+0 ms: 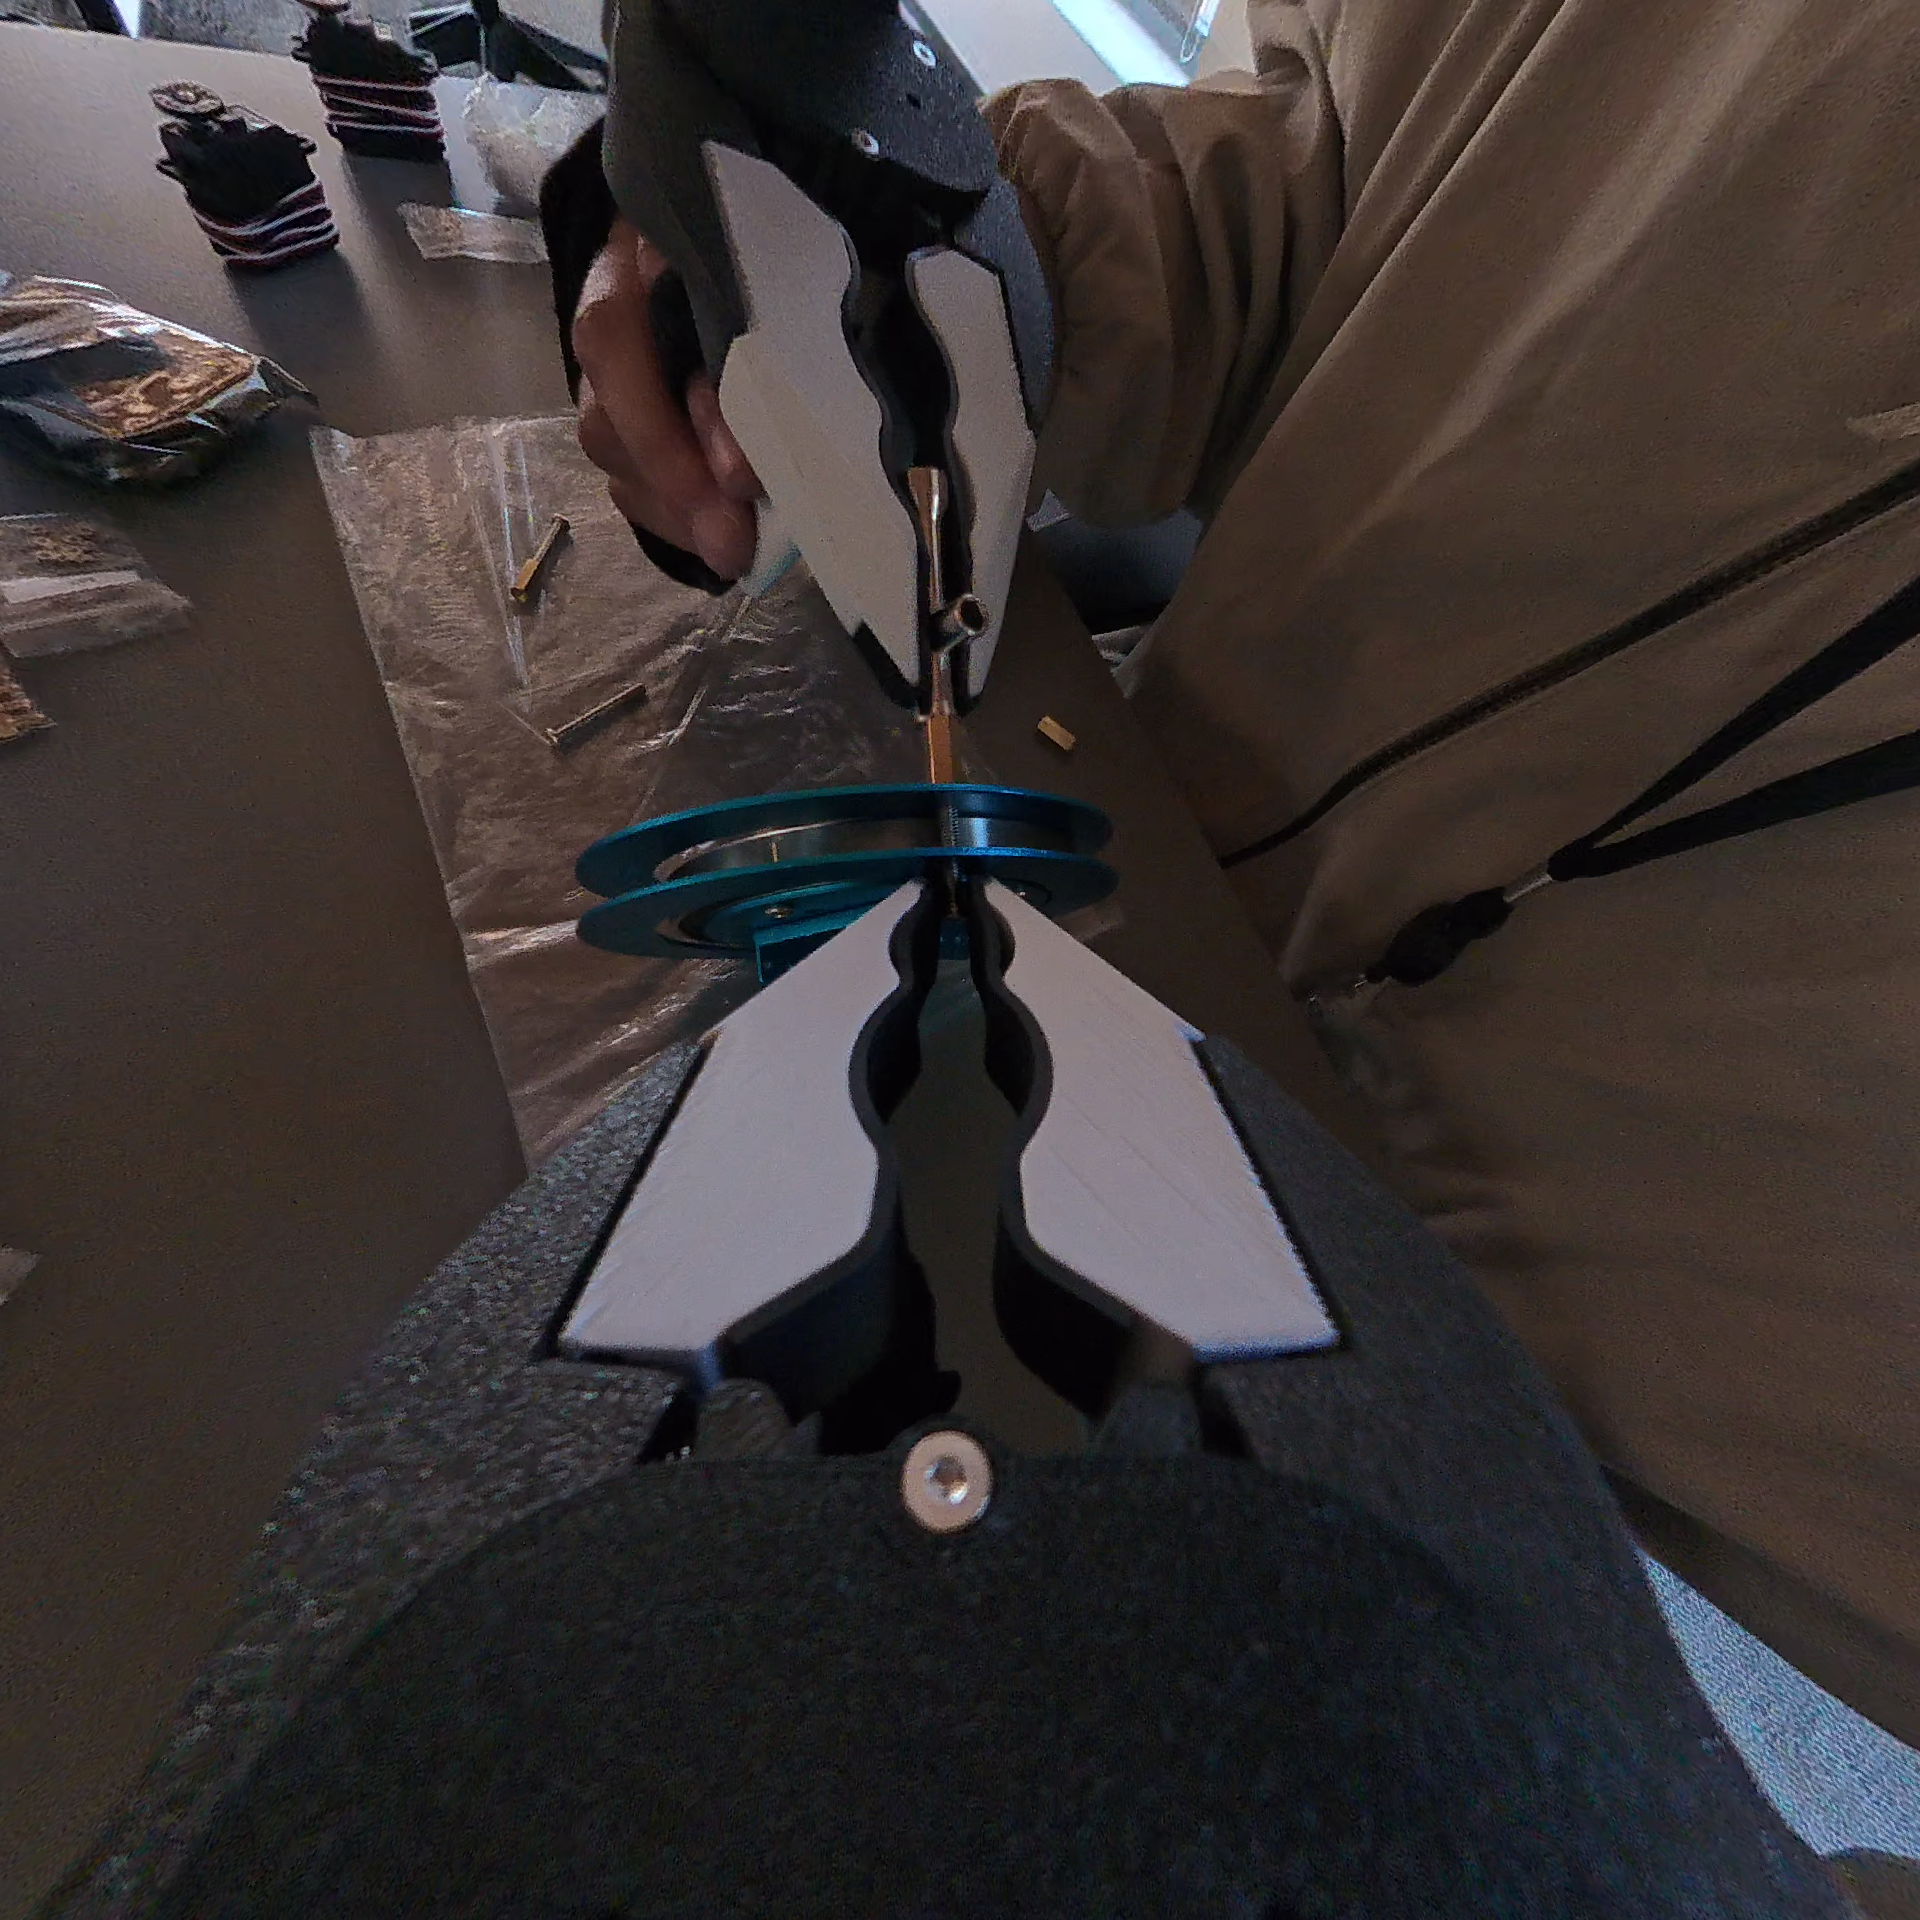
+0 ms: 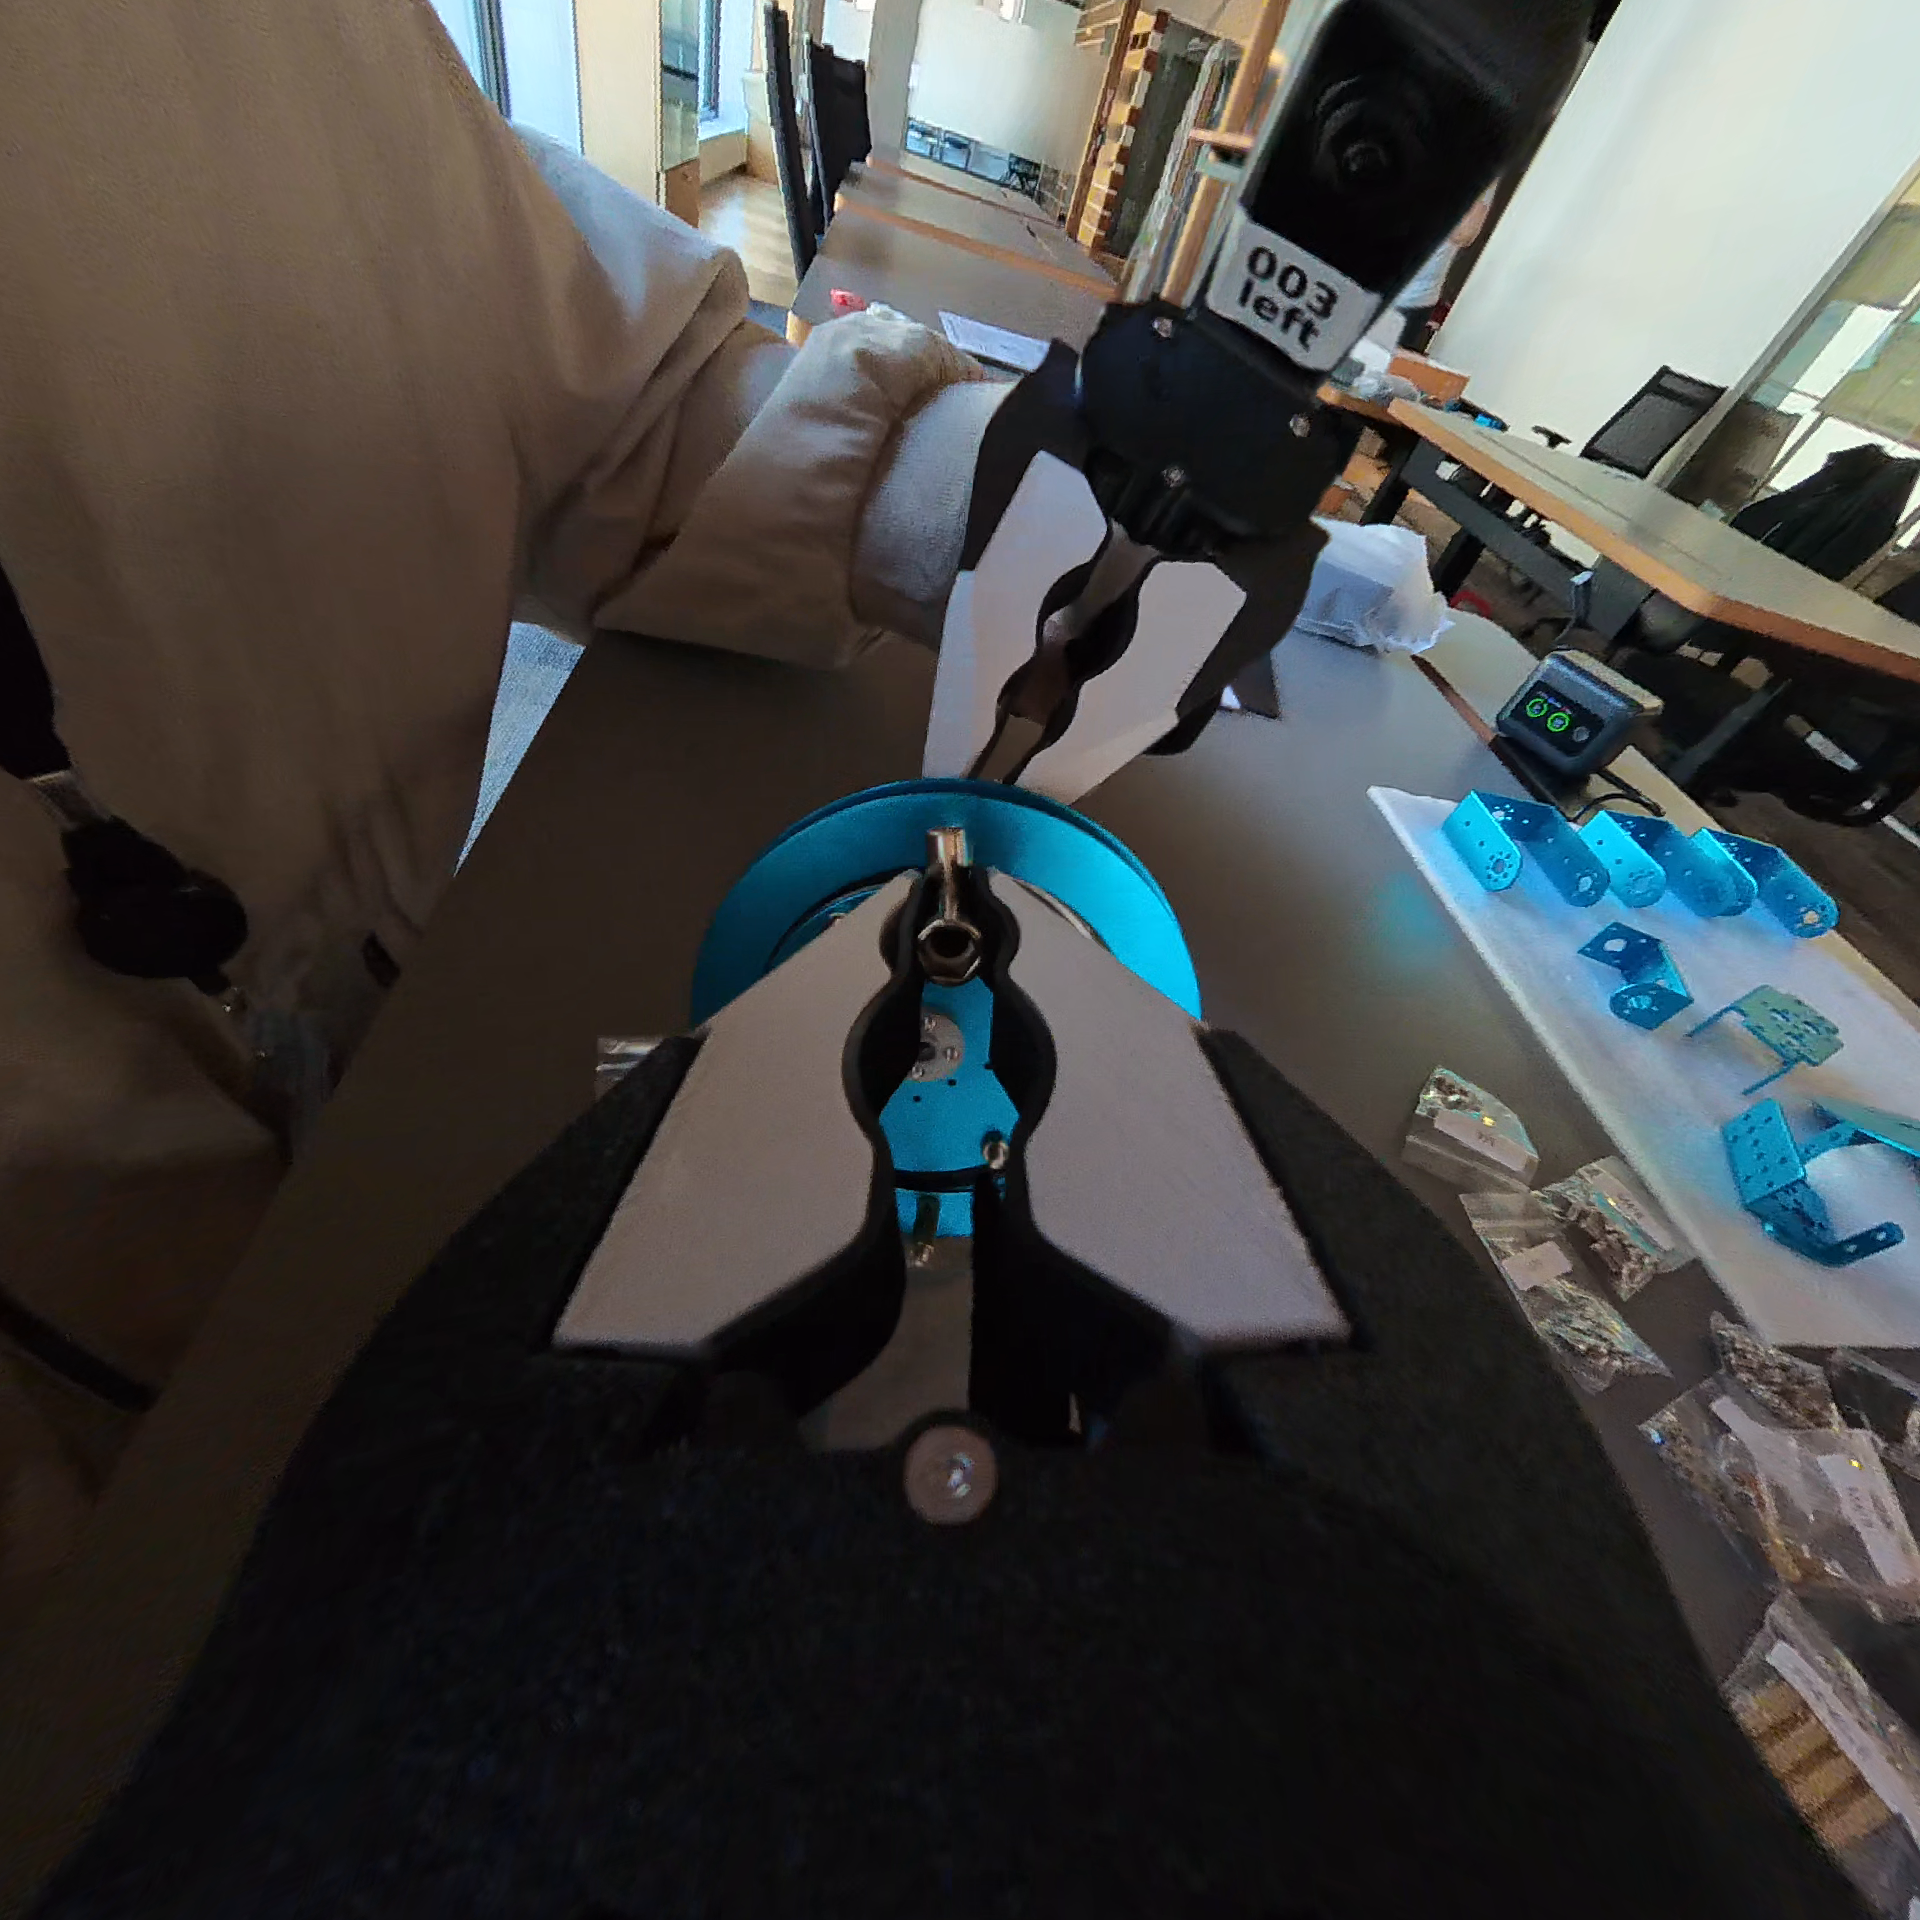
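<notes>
Blue flanged wheel [image 1: 842, 868] sits held above the dark table [image 1: 239, 935], pinched at its rim by my left gripper [image 1: 951, 904]; my right gripper [image 2: 948, 883] is clamped on a silver socket wrench [image 1: 940, 582], its tip on a brass standoff [image 1: 943, 753] at the wheel; loose standoffs [image 1: 595, 715] on plastic sheet nearby.

The blue double-flanged wheel [image 1: 842, 868] hung above the table [image 1: 239, 935], pinched at its rim by the left tool [image 1: 951, 904]. The right tool [image 1: 935, 675] clamped a silver cross wrench [image 1: 932, 582] (socket on a brass standoff [image 1: 943, 753]).
</notes>
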{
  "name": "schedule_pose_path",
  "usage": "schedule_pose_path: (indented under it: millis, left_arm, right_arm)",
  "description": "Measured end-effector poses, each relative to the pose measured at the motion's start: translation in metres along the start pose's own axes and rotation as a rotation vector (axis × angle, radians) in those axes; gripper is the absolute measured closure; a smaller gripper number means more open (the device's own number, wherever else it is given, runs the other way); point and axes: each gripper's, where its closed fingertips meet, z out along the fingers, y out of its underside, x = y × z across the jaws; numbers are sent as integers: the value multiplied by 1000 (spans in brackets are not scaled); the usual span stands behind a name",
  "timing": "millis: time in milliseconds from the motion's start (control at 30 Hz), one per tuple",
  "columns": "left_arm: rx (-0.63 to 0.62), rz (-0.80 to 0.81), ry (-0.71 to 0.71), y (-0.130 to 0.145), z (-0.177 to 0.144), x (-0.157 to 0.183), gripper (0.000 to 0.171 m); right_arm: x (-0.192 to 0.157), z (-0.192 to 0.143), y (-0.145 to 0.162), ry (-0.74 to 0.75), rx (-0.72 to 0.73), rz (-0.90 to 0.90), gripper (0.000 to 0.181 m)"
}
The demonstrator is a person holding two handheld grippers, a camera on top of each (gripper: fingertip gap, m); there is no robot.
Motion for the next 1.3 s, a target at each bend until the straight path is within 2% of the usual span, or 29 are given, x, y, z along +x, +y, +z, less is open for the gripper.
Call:
schedule_pose_path:
  millis: [367,567,667,833,933,1000,1100,1300]
  left_arm:
    - [53,-46,63,0,-2,0,168]
    - [103,-97,191,2,-2,7,168]
    - [113,-119,240,3,-2,8,169]
    - [106,-145,265,4,-2,10,169]
    - [97,-137,256,4,-1,9,169]
    - [88,-116,188,2,-2,3,169]
    - [60,-52,92,1,-2,-1,169]
    - [47,15,-15,-2,3,-1,170]
  right_arm:
    - [4,4,-3,11,-6,-116,175]
    - [-5,7,-4,-13,4,-419,175]
    - [-7,9,-4,5,-17,-635,175]
    - [-10,10,-4,-17,-107,-980,175]
    - [-12,9,-4,-53,-115,-1055,175]
    - [-4,8,-2,-59,-127,-892,175]
    - [5,5,0,-18,-120,-547,175]
    - [7,-1,1,-35,-57,176,175]
